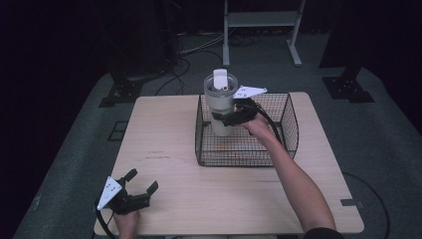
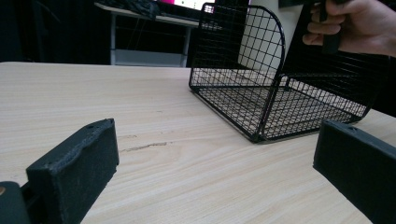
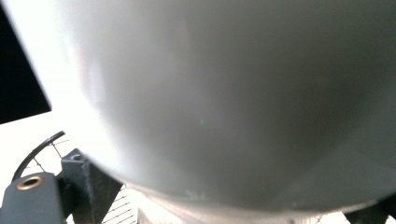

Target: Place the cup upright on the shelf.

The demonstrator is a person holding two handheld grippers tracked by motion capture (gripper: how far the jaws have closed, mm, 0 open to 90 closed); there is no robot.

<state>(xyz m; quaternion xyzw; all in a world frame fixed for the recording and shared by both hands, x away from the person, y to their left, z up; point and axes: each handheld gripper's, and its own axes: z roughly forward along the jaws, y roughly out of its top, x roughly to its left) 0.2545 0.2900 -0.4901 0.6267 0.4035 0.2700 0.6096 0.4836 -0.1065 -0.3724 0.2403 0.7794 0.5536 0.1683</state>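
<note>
Two grippers: right gripper [image 1: 230, 118] clamped on the white tumbler [image 1: 221, 102] standing upright in the wire basket [image 1: 291, 127] (placing or lifting, undetermined), left gripper [image 1: 139, 184] idle, jaws apart, on the table [image 1: 164, 129]; next move probably needs a steady vertical path.

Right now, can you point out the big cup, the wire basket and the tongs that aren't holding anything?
Cup [image 1: 220, 107]: high view, on its pale side wall.
Wire basket [image 1: 290, 122]: high view, on its right-hand mesh wall.
Left tongs [image 1: 142, 181]: high view, midway between the two open black tips.
</note>
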